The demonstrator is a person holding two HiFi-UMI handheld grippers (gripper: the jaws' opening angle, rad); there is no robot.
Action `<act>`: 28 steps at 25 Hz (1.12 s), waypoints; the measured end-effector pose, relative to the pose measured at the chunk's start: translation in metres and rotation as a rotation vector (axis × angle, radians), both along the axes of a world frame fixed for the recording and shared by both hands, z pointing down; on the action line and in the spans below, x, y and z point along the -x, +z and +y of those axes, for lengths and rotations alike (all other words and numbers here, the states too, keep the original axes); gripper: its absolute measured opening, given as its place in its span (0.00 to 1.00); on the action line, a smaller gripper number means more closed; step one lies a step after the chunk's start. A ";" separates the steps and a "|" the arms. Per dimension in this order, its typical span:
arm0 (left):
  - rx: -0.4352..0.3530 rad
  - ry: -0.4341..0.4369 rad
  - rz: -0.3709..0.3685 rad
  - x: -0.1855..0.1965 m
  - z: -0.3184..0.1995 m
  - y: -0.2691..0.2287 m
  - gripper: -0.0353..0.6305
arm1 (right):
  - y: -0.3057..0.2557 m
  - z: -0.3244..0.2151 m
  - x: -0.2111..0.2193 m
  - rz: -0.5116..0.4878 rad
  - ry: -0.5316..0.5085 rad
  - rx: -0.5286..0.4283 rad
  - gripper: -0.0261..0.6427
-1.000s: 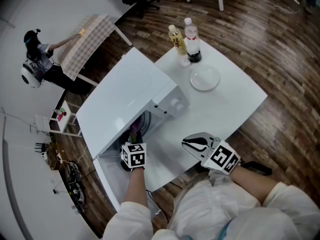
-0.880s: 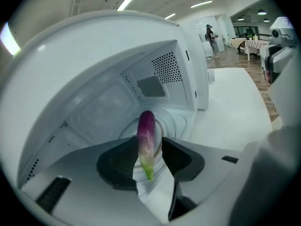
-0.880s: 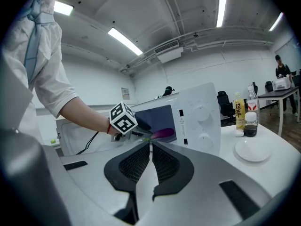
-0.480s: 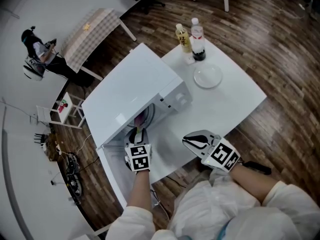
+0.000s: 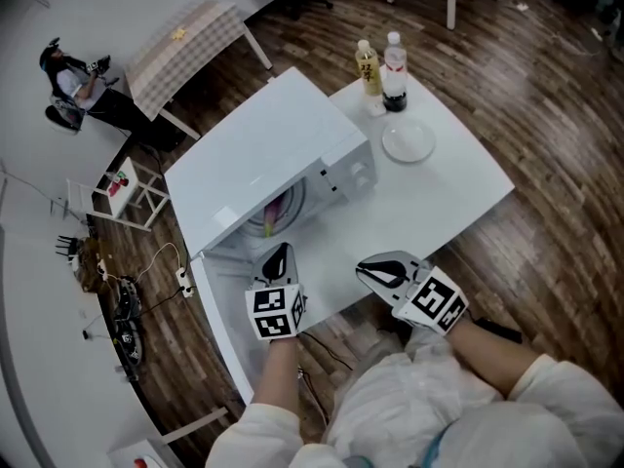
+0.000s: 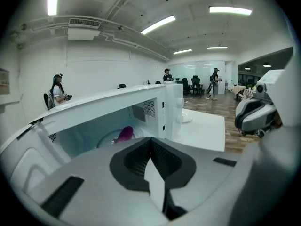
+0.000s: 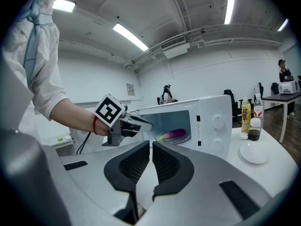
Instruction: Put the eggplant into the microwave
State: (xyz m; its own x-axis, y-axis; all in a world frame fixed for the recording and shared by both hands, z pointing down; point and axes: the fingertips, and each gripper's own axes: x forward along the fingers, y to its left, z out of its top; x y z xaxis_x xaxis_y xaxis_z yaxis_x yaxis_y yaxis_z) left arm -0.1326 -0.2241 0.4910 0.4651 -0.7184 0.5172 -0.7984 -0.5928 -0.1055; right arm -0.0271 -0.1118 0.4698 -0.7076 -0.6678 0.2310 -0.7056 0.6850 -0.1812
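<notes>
Eggplant [image 5: 274, 208] is in, lying on the turntable inside the microwave [image 5: 263, 154], so the placing looks done to me. My left gripper [image 5: 279, 257] sits just outside the opening; its jaws have just been closing and now meet on nothing. My right gripper [image 5: 376, 272] hangs over the table [image 5: 439, 203] edge, pinched together, empty too. The door [image 5: 222, 310] stands wide open, so next I'd swing it closed, pushing on its outer face.
</notes>
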 end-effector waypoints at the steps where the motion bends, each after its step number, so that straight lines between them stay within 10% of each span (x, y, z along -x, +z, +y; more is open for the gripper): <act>1: 0.000 0.008 0.033 -0.003 0.006 -0.003 0.06 | -0.001 0.003 0.001 0.003 0.000 -0.002 0.10; 12: -0.004 0.159 0.504 -0.028 0.088 -0.049 0.06 | -0.016 0.032 0.012 0.021 -0.001 -0.036 0.10; 28: -0.117 0.296 0.733 -0.032 0.173 -0.099 0.06 | -0.062 0.072 0.034 -0.011 -0.071 -0.129 0.10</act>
